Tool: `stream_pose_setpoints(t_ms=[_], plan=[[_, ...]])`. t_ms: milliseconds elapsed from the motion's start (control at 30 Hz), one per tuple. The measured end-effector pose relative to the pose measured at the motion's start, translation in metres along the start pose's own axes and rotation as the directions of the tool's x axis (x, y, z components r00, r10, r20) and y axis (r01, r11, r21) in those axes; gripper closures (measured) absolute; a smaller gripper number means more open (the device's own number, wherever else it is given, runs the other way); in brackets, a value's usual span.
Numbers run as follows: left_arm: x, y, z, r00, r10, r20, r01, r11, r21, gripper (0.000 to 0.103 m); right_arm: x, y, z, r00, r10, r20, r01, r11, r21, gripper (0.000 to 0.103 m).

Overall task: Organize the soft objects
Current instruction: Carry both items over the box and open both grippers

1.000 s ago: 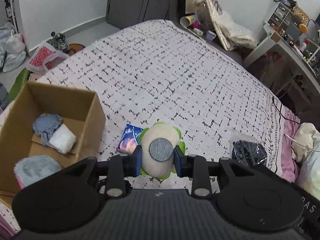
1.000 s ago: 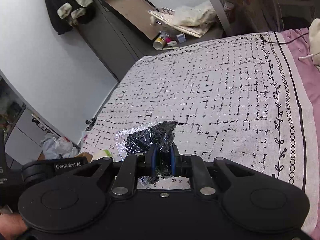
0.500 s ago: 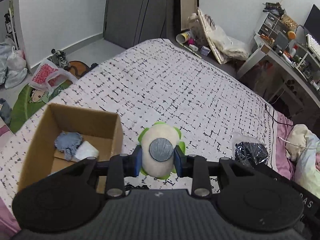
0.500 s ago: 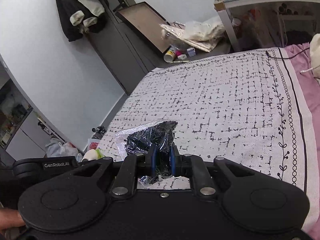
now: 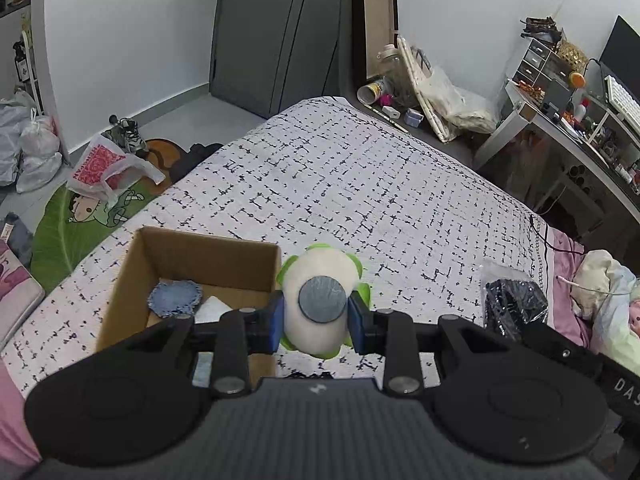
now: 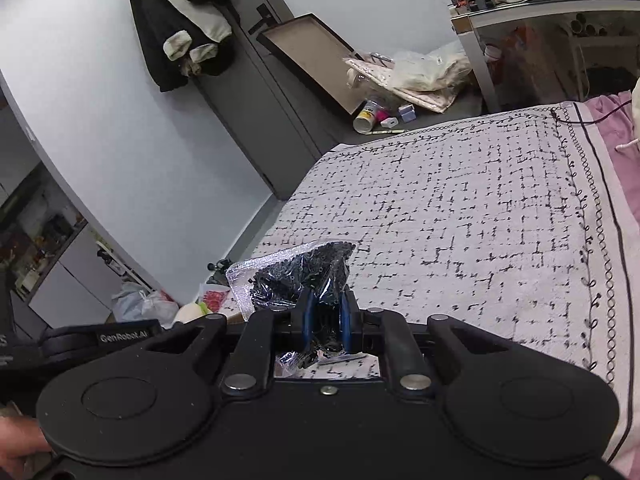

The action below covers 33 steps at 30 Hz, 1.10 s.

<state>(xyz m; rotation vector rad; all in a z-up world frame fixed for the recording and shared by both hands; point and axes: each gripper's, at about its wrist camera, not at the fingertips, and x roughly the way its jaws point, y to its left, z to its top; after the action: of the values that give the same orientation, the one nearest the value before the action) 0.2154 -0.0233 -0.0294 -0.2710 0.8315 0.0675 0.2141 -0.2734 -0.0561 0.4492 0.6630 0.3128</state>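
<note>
- My left tongs point(image 5: 318, 322) are clamped on a plush toy point(image 5: 320, 300), held in the air above the bed point(image 5: 360, 184), just right of the cardboard box point(image 5: 192, 256) wall.
- The plush looks light and squashy; the blue pads point(image 5: 275, 322) dent its sides a little, so I judge the grip secure and the toy unbreakable.
- Best hold: across the fat middle of the body, as now; the thin green rim would likely fold and slip.
- Plush look: cream rounded body, bright green fringe around the edge, a flat grey disc on the face toward the camera.
- My right tongs point(image 6: 323, 322) are nearly closed, pinching a clear plastic bag point(image 6: 296, 276) full of small black pieces, lifted over the bed.
- The bag likely handles limp and slick: film crinkles, contents shift, so it may sag or slide out. Pinching bunched film near the contents seems safer than a loose corner.
- Bag look: glossy transparent film, dark grainy filling, one pale empty corner.
- The box sits on the bed, open top, with a blue round cloth piece point(image 5: 175, 298) and something white inside.
</note>
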Motion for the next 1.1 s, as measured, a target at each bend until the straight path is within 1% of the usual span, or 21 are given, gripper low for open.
stream_pose_setpoints(t_ms=[167,267,533,733,933,1100], plan=[[0.000,0.012,0.001,1.000,0.002,0.002,-0.002,1.000,-0.001,0.072,0.003,0.008,-0.005,1.000,0.021,0.001,-0.021,1.000,0.021,0.089],[0.000,0.018,0.003,1.000,-0.004,0.008,0.004,1.000,0.005,0.072,0.006,0.013,-0.007,1.000,0.020,0.002,-0.020,1.000,0.023,0.089],[0.001,0.039,0.007,1.000,0.005,0.015,-0.005,1.000,-0.005,0.072,0.022,0.031,-0.015,0.999,0.025,-0.026,-0.025,1.000,-0.018,0.089],[0.014,0.061,0.010,1.000,0.027,0.008,-0.027,0.999,-0.019,0.072,0.035,0.044,-0.023,0.998,0.029,-0.055,-0.031,0.999,-0.044,0.089],[0.028,0.082,0.010,0.999,0.038,-0.014,-0.039,0.998,-0.039,0.071,0.055,0.061,-0.031,0.995,0.042,-0.089,-0.048,0.996,-0.073,0.089],[0.043,0.100,0.005,0.996,0.069,-0.054,-0.071,0.996,-0.051,0.071,0.073,0.073,-0.037,0.992,0.051,-0.118,-0.062,0.994,-0.092,0.089]])
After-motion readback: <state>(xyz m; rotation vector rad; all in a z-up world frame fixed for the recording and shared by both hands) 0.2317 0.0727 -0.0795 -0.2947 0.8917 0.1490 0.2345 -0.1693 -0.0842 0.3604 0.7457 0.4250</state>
